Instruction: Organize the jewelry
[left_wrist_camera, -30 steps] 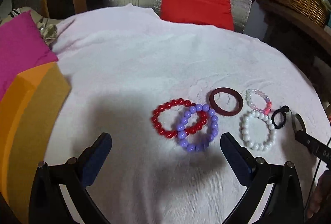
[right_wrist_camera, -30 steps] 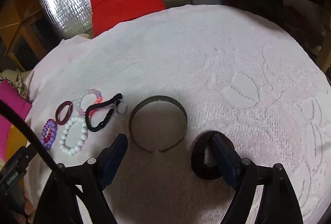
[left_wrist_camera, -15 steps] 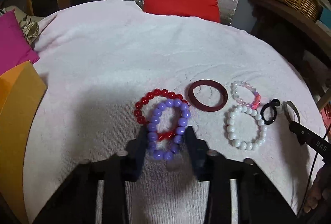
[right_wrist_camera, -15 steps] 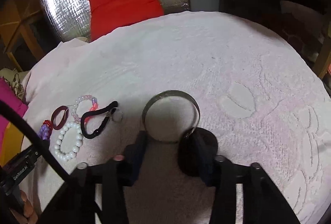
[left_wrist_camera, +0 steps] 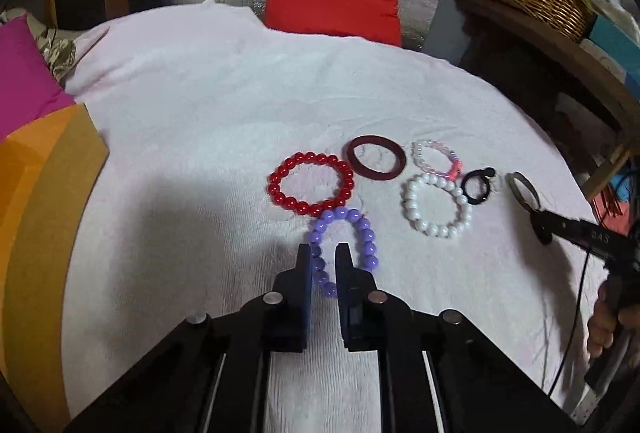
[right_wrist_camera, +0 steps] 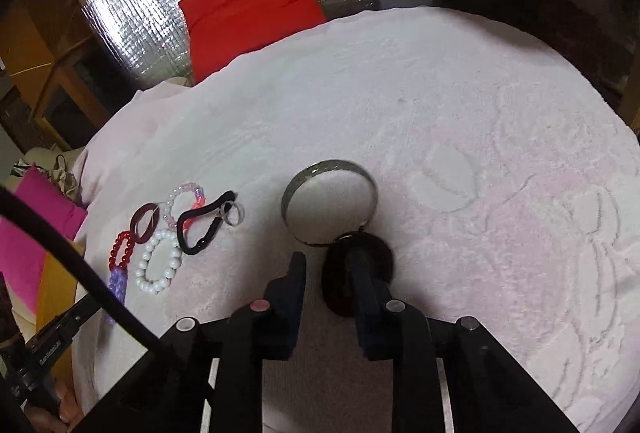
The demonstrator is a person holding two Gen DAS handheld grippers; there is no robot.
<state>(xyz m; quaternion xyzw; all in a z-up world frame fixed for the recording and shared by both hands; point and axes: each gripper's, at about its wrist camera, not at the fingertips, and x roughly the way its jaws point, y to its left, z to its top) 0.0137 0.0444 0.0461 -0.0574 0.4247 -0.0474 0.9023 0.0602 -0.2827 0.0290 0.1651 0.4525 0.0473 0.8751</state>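
The purple bead bracelet [left_wrist_camera: 347,253] is clenched between the jaws of the left gripper [left_wrist_camera: 324,257], its far end touching the red bead bracelet [left_wrist_camera: 311,183] near the middle of the bench [left_wrist_camera: 240,105], which is covered by a white cloth. The jaws of the right gripper [right_wrist_camera: 325,265] are closing, with a dark ring [right_wrist_camera: 360,275] threaded over the right one; whether it is pinched cannot be told. A metal bangle [right_wrist_camera: 329,202] is seen touching that ring.

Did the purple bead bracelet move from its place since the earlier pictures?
Yes. The purple bead bracelet came off the red bead bracelet, toward the camera, held between the left gripper's fingers.
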